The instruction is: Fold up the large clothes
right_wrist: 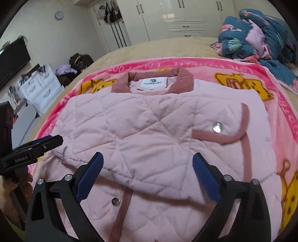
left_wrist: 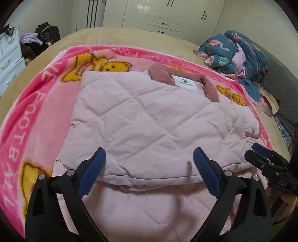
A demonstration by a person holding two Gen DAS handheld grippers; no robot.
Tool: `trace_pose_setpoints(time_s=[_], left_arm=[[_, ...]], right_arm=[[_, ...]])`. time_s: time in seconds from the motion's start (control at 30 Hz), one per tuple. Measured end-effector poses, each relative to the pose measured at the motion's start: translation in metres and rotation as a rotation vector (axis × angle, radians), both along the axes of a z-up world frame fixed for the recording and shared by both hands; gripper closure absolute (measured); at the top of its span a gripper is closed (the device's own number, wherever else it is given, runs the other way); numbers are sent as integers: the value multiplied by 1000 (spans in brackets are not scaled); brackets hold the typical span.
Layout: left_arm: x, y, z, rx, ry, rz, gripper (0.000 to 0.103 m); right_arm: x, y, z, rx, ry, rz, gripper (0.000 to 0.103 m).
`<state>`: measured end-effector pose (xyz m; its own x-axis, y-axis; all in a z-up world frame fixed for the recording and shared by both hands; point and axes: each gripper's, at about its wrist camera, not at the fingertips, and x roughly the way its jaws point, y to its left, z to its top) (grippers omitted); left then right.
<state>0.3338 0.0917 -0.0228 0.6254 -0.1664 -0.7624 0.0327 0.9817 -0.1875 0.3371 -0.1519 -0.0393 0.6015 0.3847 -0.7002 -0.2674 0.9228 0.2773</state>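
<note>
A pale pink quilted jacket (left_wrist: 141, 119) (right_wrist: 149, 126) with a dusty-rose collar (right_wrist: 154, 80) lies on a pink cartoon blanket (left_wrist: 37, 104) (right_wrist: 275, 104). Its lower part is folded up over the body, and the fold's edge runs just ahead of both grippers. My left gripper (left_wrist: 149, 167) hovers open over that fold edge, with only cloth beneath it and nothing pinched. My right gripper (right_wrist: 148, 169) is also open above the same edge, clear of the fabric. The right gripper's tip (left_wrist: 260, 154) shows at the right of the left wrist view. The left gripper's tip (right_wrist: 42, 143) shows at the left of the right wrist view.
The blanket covers a tan bed (left_wrist: 119, 35). A crumpled dark blue floral quilt (left_wrist: 240, 54) (right_wrist: 260, 37) is heaped at the bed's far right. White drawers (right_wrist: 41, 89) and piled clothes (left_wrist: 37, 41) stand left of the bed, white wardrobes (right_wrist: 177, 16) behind.
</note>
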Motion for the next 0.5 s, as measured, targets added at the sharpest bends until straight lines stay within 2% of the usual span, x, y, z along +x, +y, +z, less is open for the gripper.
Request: trace_pose_setpoints(time_s=[0.3, 0.5], left_arm=[[-7, -9, 19, 39, -12, -4, 9], [-14, -9, 32, 44, -34, 2, 9]], right_arm=[[-18, -17, 17, 104, -1, -30, 5], [-27, -23, 27, 112, -18, -41, 5]])
